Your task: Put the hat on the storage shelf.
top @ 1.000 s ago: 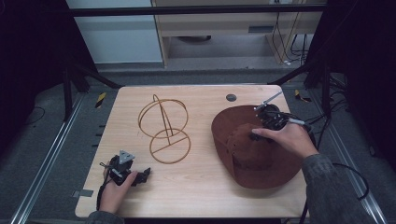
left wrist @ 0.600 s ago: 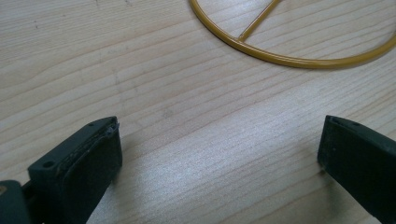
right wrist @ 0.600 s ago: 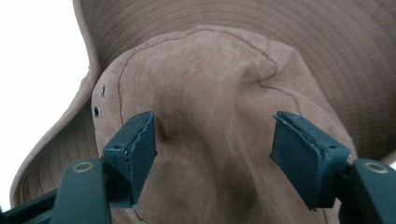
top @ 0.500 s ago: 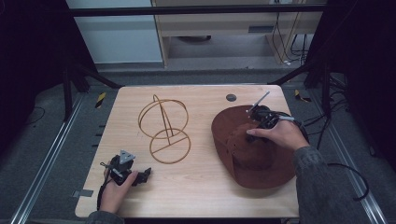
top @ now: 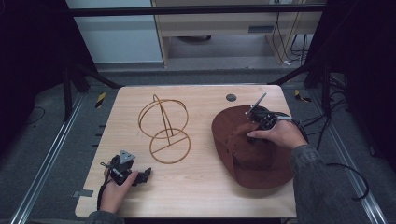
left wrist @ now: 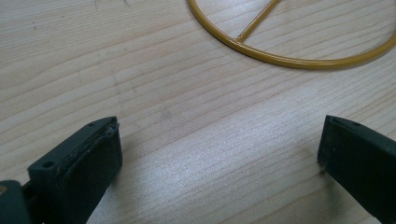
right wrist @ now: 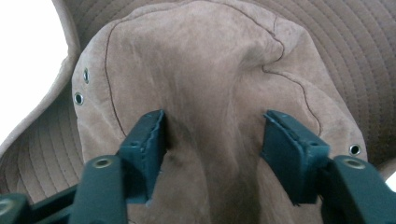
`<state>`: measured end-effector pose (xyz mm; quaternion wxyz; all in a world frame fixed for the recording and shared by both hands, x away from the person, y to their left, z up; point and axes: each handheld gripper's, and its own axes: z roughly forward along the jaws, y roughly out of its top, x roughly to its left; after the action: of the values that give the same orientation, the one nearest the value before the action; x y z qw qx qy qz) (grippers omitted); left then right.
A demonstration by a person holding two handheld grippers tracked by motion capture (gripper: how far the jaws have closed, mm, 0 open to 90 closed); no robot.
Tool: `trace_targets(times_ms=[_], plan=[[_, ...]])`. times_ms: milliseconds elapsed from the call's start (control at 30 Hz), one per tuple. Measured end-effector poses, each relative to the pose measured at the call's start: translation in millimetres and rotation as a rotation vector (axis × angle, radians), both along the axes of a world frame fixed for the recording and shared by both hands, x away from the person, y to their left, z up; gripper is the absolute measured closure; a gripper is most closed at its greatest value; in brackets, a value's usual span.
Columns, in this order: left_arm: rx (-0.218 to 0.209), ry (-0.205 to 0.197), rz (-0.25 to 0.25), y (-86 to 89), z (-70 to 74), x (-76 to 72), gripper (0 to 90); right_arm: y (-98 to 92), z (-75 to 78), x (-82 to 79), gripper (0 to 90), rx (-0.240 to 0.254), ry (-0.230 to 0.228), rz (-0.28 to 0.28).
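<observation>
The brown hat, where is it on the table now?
In the high view, the brown hat lies on the table's right side, to the right of the gold wire stand, under the right gripper.

hat (top: 254, 156): reddish-brown suede; tan in the right gripper view, with dark seam lines, small silver eyelets and ringed stitching round the brim
wire stand (top: 164, 128): mustard-gold, plain
table (top: 201, 186): pale wood with fine grain lines
round mark near the far edge (top: 231, 97): dark grey, perhaps a cap
right gripper (right wrist: 215, 154): teal-black pads
left gripper (left wrist: 217, 158): black jaws
</observation>
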<state>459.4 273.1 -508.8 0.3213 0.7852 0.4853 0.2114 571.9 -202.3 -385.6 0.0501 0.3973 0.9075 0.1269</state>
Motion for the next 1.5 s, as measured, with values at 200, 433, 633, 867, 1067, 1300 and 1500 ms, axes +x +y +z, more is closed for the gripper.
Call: trace_targets(times_ms=[200,433,633,867,1067,1300,1500], plan=[[0.000,0.000,0.000,0.0,0.0,0.0,0.0,-2.1,-1.9,1.1,57.7,0.003,0.003,0.017],[0.000,0.000,0.000,0.0,0.0,0.0,0.0,-3.5,-5.1,1.4,77.5,0.018,0.021,0.038],[0.000,0.000,0.000,0.0,0.0,0.0,0.0,-4.2,-8.1,1.4,85.4,0.019,0.027,0.048],[0.000,0.000,0.000,0.0,0.0,0.0,0.0,-6.7,-5.2,0.9,89.1,0.034,0.044,0.064],[0.000,0.000,0.000,0.0,0.0,0.0,0.0,-8.5,11.5,-3.1,89.3,0.056,0.023,0.078],[0.000,0.000,0.000,0.0,0.0,0.0,0.0,-6.0,39.4,-10.2,89.3,0.074,-0.012,0.101],[0.001,0.002,0.000,0.1,0.2,-0.1,0.0,-3.6,66.8,-15.3,89.3,0.093,-0.060,0.111]])
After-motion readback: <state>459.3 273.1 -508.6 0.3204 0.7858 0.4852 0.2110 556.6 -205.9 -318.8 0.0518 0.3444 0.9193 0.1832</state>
